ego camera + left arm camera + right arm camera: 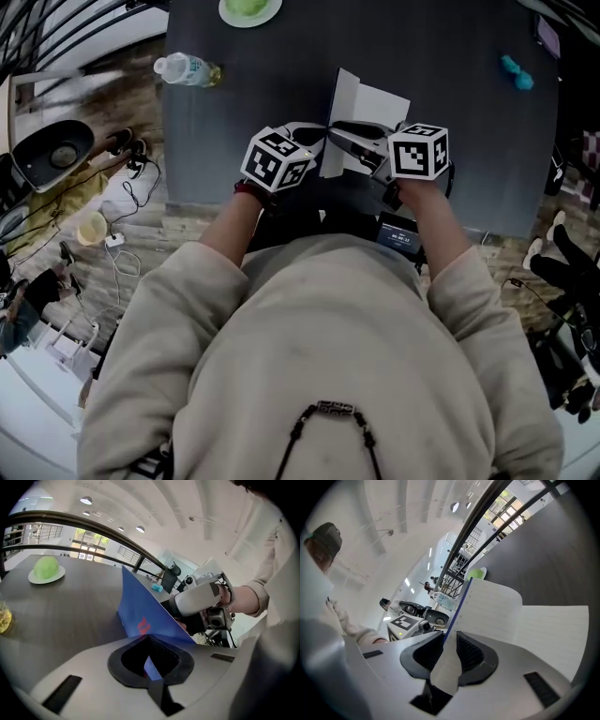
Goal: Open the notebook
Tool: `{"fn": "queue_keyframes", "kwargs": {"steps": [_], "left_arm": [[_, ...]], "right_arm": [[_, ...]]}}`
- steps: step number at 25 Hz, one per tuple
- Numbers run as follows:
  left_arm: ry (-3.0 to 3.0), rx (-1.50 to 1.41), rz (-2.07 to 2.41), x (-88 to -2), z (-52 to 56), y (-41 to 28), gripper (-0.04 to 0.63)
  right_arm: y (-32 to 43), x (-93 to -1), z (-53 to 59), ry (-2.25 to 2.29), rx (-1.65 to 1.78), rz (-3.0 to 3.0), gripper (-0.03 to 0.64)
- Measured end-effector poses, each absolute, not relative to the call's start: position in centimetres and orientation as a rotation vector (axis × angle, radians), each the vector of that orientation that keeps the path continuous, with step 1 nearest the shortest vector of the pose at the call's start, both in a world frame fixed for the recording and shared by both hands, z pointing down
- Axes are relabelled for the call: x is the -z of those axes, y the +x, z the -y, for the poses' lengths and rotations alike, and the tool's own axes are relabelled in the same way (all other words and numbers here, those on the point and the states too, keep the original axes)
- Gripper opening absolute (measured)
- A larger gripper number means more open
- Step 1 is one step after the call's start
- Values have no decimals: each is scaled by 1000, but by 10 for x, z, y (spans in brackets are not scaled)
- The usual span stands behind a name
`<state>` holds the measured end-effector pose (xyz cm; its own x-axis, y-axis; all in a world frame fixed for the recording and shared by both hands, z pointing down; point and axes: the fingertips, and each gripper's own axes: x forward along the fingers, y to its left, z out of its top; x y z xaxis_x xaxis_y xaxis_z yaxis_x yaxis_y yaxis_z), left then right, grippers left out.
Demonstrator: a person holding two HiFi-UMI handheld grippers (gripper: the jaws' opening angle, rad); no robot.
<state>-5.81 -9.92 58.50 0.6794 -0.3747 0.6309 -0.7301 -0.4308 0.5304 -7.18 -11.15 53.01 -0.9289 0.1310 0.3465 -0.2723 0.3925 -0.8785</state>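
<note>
The notebook (367, 105) lies on the grey table (469, 150) with white lined pages showing. Its blue cover (143, 613), marked with a red logo, stands lifted almost upright. My left gripper (150, 651) is shut on the cover's lower edge, coming in from the left in the head view (314, 142). My right gripper (450, 644) comes from the right (361, 141). It is shut on the same raised sheet (461, 613), whose white inner side and blue edge run between the pads. A lined page (497, 611) curls beside it.
A plate with a green round thing (249, 9) sits at the table's far edge and a water bottle (187, 70) at the far left. A teal object (517, 73) lies far right. A small dark device (398, 232) rests at the near edge. Cables and clutter cover the floor (84, 216) on the left.
</note>
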Motion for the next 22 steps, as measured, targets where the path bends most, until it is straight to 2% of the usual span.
{"fn": "queue_keyframes", "kwargs": {"steps": [22], "left_arm": [[1737,-304,1126,-600,35,-144,0]], "right_arm": [[-142,-576,68,-107,-1355,2100,75]]}}
